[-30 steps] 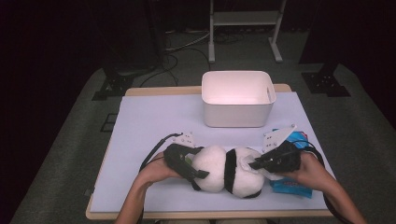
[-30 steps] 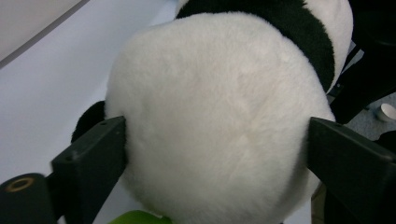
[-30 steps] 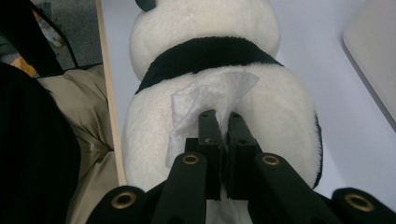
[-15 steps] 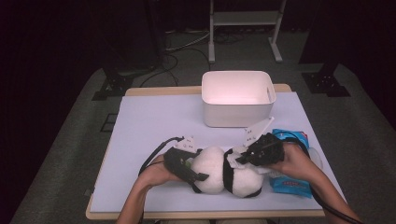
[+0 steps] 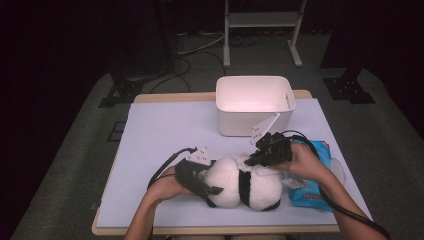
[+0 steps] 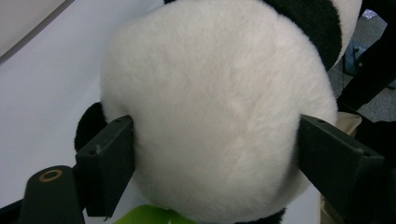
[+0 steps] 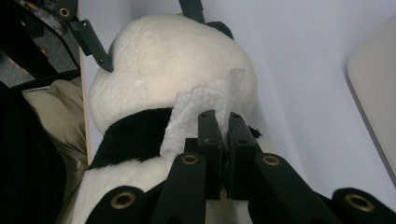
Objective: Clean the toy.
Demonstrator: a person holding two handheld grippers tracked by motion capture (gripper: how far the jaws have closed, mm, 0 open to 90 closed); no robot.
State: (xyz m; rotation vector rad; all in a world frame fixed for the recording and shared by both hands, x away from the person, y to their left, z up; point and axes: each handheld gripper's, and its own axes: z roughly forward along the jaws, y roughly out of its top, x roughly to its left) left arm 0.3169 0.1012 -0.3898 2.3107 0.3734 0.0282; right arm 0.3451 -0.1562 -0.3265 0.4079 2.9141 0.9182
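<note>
A black-and-white panda plush [image 5: 245, 187] lies on the table near the front edge. My left gripper [image 5: 210, 185] grips its white head from the left. In the left gripper view the fingers [image 6: 105, 163] press into the fur on both sides, having closed in a little during the last second. My right gripper [image 5: 252, 160] hovers over the panda's upper side, shut on a white wipe [image 7: 196, 112]. The wipe hangs against the fur where the black band meets the head. In the high view the wipe [image 5: 245, 161] shows as a small white scrap at the jaws.
A blue pack of wipes [image 5: 310, 190] lies at the front right, under my right wrist. A white open bin [image 5: 254, 107] stands at the back middle of the pale table [image 5: 165, 135]. Cables trail from both grippers toward the front edge.
My right gripper has moved left from above the blue pack to over the panda, carrying the wipe. The left hand and the panda have stayed put.
</note>
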